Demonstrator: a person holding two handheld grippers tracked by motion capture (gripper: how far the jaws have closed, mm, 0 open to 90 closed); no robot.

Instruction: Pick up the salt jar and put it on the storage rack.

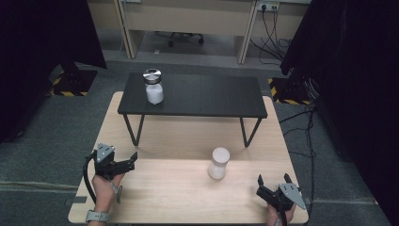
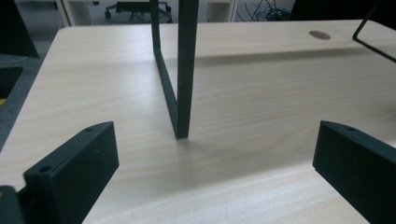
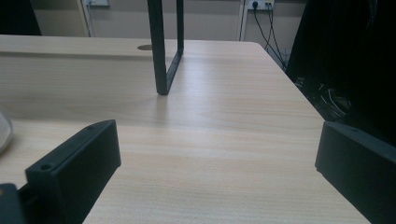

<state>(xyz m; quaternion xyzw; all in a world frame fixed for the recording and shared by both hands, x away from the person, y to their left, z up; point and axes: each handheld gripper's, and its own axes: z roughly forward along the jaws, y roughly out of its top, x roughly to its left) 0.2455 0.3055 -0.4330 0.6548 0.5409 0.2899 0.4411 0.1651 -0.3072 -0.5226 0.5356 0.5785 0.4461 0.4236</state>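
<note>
Near edge: your right gripper and left gripper rest with jaws spread wide, holding nothing. Mid-table: a white cylinder stands upright, ahead and to the left of the right jaws (the nearer hand, likely the one to reach). Far: a capped jar stands on the black bench.

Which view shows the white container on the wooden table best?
The high view: the white container stands whole between the grippers. The right gripper view catches a pale sliver at its left edge, possibly it. The left gripper view looks at the shelf's leg.
</note>
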